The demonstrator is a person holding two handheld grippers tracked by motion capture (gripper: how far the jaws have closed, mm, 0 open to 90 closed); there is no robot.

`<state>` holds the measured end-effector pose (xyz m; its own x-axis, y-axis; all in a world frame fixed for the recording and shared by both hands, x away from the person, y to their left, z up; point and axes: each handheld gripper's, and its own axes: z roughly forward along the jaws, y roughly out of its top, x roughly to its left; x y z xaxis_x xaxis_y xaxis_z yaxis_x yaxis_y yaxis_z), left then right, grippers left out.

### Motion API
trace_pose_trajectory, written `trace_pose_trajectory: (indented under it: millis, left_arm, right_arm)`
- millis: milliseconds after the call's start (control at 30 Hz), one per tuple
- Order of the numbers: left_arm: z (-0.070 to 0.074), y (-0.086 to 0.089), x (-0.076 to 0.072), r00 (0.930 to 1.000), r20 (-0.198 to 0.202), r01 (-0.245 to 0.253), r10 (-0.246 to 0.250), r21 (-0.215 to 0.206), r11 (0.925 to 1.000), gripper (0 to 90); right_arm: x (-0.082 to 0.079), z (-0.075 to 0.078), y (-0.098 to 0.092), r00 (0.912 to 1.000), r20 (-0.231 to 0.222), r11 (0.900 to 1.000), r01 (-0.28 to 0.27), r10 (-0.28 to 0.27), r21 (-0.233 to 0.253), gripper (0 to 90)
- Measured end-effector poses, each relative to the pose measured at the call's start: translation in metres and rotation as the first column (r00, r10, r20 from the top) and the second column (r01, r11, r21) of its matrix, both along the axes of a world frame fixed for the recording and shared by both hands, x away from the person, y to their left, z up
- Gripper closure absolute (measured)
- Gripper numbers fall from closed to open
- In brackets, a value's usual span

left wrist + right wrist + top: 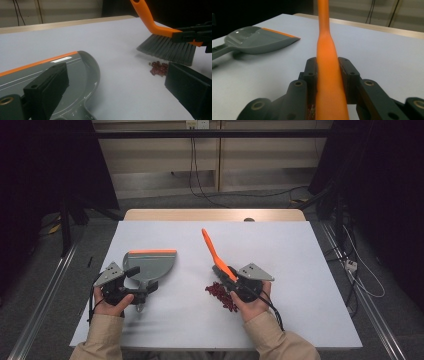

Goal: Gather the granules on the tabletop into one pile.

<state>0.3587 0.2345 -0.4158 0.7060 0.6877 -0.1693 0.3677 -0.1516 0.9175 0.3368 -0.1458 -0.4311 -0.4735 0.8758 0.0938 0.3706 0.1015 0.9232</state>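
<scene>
The orange brush (216, 252) is clamped by its handle between the jaws of the right gripper (234, 279), bristles held just above the red beads (220, 293). The grey dustpan (150, 263) is lying flat on the white table (280, 255), left of the beads. The left gripper (136, 290) is spread wide around the dustpan's handle, not closed on it.

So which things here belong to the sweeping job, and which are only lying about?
Belong to the job:
- brush, clamped in the right gripper
- dustpan, at the left gripper
- red bits

Lying about:
- cables on the floor behind the table
</scene>
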Motion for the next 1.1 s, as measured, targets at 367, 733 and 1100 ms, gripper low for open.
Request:
trace_pose_trajectory:
  millis: [367, 733, 1100]
  left_arm:
    - [-0.001, -0.001, 0.001, 1.0, -0.004, 0.001, -0.001, 0.0, 1.0, 5.0]
    - [-0.002, 0.001, 0.001, 0.9999, -0.009, -0.005, 0.005, 0.002, 1.0, 5.0]
    - [-0.003, 0.002, 0.002, 0.9998, -0.016, -0.01, 0.01, -0.001, 1.0, 5.0]
  right_arm:
    - [0.019, 0.009, -0.035, 0.9729, -0.026, 0.965, -0.224, 0.23, 0.139, 71.3]
    - [0.024, 0.012, -0.038, 0.8502, -0.068, 0.837, -0.495, 0.522, 0.233, 71.3]
    - [0.017, 0.008, -0.03, 0.7156, -0.109, 0.717, -0.655, 0.69, 0.239, 71.3]
